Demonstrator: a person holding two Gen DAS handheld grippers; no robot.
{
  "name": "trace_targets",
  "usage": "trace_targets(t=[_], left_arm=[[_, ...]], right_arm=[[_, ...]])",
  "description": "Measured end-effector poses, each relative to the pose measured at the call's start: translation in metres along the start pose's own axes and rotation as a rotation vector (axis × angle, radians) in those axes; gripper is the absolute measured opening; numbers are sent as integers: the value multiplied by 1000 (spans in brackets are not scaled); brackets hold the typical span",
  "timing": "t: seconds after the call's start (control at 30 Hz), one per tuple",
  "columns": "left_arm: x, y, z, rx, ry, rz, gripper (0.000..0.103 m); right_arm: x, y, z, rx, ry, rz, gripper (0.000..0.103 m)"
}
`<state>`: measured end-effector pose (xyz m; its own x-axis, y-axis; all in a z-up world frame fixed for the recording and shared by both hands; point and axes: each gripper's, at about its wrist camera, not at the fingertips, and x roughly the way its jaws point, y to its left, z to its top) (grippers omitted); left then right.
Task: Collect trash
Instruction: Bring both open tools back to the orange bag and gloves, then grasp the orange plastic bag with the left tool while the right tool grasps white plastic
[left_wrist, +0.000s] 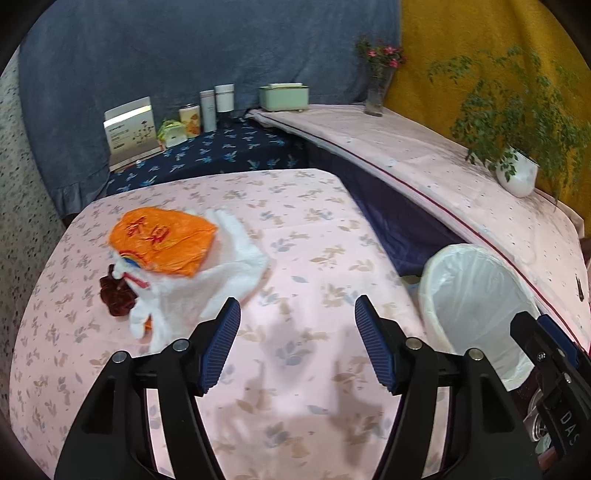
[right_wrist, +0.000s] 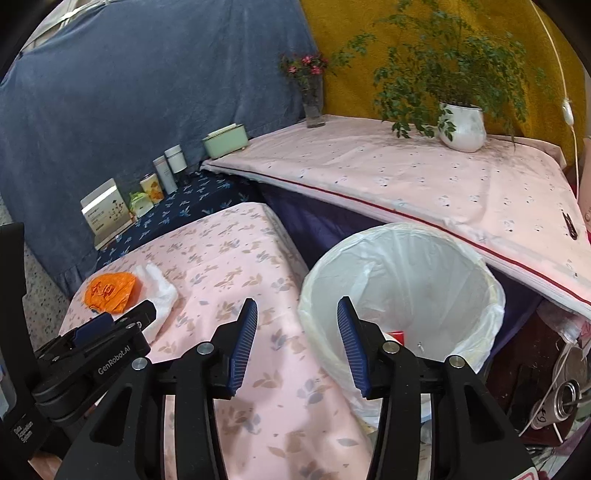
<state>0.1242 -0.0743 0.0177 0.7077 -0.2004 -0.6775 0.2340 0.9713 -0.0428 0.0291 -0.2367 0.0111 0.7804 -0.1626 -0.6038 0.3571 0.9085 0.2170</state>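
Note:
An orange plastic bag (left_wrist: 164, 240) lies on crumpled white tissue (left_wrist: 207, 284) at the left of the pink floral table (left_wrist: 303, 240), with a dark red wrapper (left_wrist: 114, 295) beside it. My left gripper (left_wrist: 297, 314) is open and empty, just right of the pile. A white-lined trash bin (right_wrist: 402, 291) stands off the table's right edge, with a red item (right_wrist: 396, 336) inside. My right gripper (right_wrist: 297, 314) is open and empty, over the bin's near left rim. The pile also shows in the right wrist view (right_wrist: 110, 290), and the left gripper (right_wrist: 110, 325) sits beside it.
A raised pink-covered shelf (right_wrist: 406, 173) runs behind the bin, bearing a white potted plant (right_wrist: 461, 127), a flower vase (right_wrist: 314, 103) and a green box (right_wrist: 224, 141). Cans, bottles and a white box (left_wrist: 129, 129) stand on a dark blue cloth at the back.

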Motion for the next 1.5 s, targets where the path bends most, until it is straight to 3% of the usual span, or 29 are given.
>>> trace_targets(t=[0.4,0.7,1.07,1.37,1.5], left_arm=[[1,82,0,-105,9,100,82],[10,141,0,-152,23,164,89],[26,188,23,-205,39,127,89],[58,191,44,-211,72,86,89],[73,190,46,-200,94,73,81]], right_arm=[[18,57,-16,-63,55,65,50],[36,109,-29,-134,101,116,54],[70,174,-47,-192,168,178,55],[98,214,-55,-228,205,217,55],[111,222,-58,-231,225,223,55]])
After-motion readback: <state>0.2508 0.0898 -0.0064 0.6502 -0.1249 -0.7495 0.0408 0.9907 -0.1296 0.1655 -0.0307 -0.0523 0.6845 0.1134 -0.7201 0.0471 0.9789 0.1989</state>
